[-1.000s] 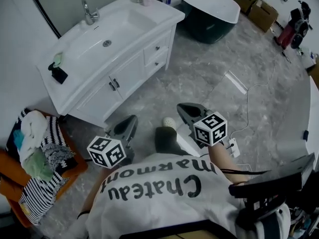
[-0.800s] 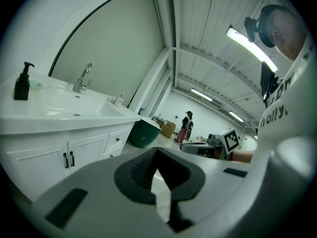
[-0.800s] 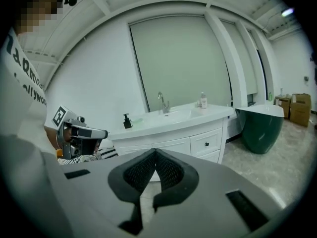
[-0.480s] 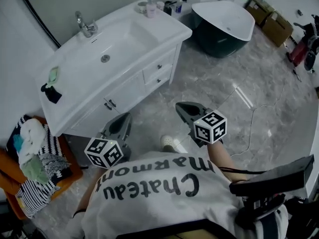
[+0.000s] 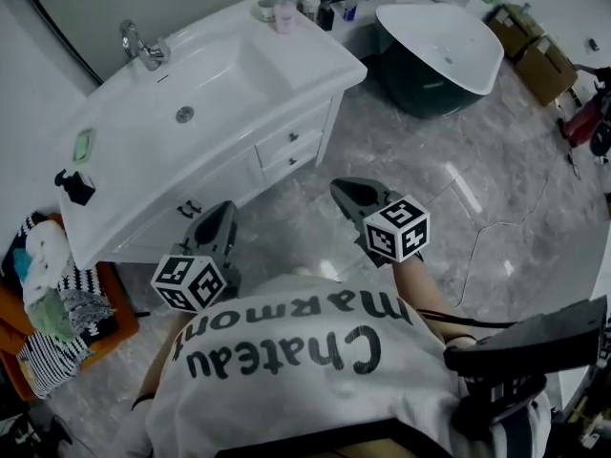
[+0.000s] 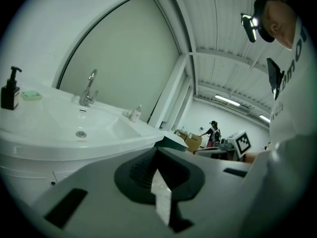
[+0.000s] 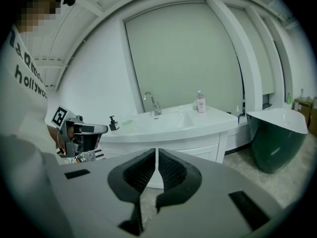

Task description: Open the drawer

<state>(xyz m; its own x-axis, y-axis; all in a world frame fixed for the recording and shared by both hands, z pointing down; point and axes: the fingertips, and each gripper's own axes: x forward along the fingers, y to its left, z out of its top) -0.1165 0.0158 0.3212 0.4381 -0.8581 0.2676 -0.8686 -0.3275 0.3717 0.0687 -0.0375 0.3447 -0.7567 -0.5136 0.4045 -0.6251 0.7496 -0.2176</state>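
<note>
A white vanity (image 5: 205,165) with a sink stands at the upper left of the head view. Two small drawers, the upper drawer (image 5: 286,139) and the lower drawer (image 5: 292,161), sit closed at its right end, each with a knob. My left gripper (image 5: 221,210) hovers in front of the cabinet doors, a short way off, and is shut on nothing. Right of it, my right gripper (image 5: 342,189) points at the vanity's right end, below the drawers, also shut and empty. The right gripper view shows its pads (image 7: 157,150) meeting, with the vanity front (image 7: 200,151) beyond them. The left gripper (image 6: 157,150) looks over the basin (image 6: 79,128).
A dark bathtub with a white rim (image 5: 449,12) stands right of the vanity. Cardboard boxes (image 5: 535,51) lie further right. An orange seat piled with clothes (image 5: 48,322) is at the left. A white cable (image 5: 496,227) runs over the floor. Bottles (image 5: 284,12) and a tap (image 5: 141,46) stand on the counter.
Both grippers and the person have come closer to the vanity, which now lies nearer in the head view. Both pairs of jaws have stayed shut.
</note>
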